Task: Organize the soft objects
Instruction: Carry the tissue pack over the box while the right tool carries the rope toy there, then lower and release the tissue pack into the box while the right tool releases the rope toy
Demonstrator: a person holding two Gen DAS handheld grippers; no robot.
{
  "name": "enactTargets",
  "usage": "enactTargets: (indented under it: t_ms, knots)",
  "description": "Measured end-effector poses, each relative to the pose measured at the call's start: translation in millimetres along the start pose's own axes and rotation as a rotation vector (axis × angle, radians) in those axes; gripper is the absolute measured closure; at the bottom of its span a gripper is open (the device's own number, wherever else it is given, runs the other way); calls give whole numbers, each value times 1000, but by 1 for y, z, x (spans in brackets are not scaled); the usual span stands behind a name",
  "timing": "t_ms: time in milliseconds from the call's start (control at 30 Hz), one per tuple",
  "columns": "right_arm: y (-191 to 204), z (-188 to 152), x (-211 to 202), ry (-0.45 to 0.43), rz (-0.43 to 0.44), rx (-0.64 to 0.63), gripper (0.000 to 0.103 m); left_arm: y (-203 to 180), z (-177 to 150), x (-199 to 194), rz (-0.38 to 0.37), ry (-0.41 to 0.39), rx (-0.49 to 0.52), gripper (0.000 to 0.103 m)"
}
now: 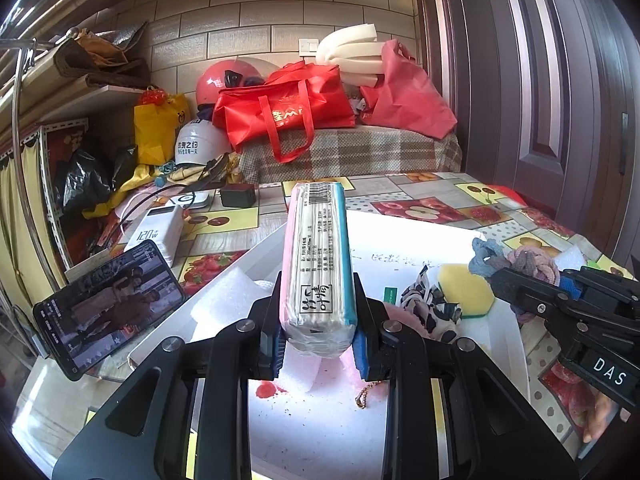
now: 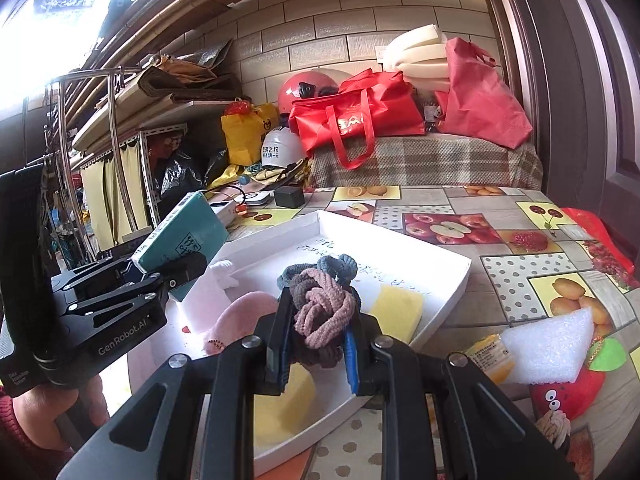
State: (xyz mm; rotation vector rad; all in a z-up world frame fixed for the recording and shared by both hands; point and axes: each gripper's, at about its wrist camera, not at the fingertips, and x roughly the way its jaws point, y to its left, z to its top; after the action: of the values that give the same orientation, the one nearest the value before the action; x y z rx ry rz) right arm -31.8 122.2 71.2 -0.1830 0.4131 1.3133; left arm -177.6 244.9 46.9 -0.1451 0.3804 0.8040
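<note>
My left gripper (image 1: 318, 344) is shut on a long tissue pack (image 1: 318, 256) with a teal side, held above the white tray (image 1: 420, 236). The right wrist view shows that same pack (image 2: 184, 236) at the left in the left gripper (image 2: 160, 276). My right gripper (image 2: 316, 354) is shut on a knot of hair ties (image 2: 320, 300), pink, brown and grey-blue, over the tray (image 2: 452, 280). From the left wrist view the right gripper (image 1: 500, 280) comes in from the right with the hair ties (image 1: 520, 258). In the tray lie a yellow sponge (image 1: 464, 288), a patterned scrunchie (image 1: 432, 308), a pink soft item (image 2: 240, 316) and white foam (image 1: 228, 296).
A phone (image 1: 108, 304) and a power bank (image 1: 156, 232) lie left of the tray. A white foam piece (image 2: 548, 348) and a red plush toy (image 2: 568, 396) sit right of it on the fruit-print tablecloth (image 2: 500, 208). Red bags (image 1: 280, 112) and helmets are piled behind the table.
</note>
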Motion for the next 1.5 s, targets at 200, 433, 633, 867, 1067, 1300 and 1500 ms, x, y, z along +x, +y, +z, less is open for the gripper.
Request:
enactTargets:
  t_ms: [200, 433, 633, 867, 1067, 1300, 1500]
  knots:
    - [0, 7, 20, 10, -17, 28, 83, 12, 6, 21, 17, 23, -26, 77]
    - [5, 13, 37, 34, -28, 15, 83, 10, 9, 31, 14, 48, -1, 77]
    - [10, 15, 43, 50, -32, -9, 82, 8, 10, 33, 7, 57, 15, 77]
    - [12, 15, 42, 49, -42, -17, 78, 8, 10, 34, 11, 56, 21, 77]
    - [12, 17, 39, 21, -93, -17, 26, 11, 9, 31, 78, 35, 11, 65]
    - [0, 17, 34, -7, -106, 47, 0, 31, 8, 27, 140, 20, -90, 0]
    - [5, 17, 31, -27, -106, 33, 0, 28, 7, 19, 169, -16, -86, 0]
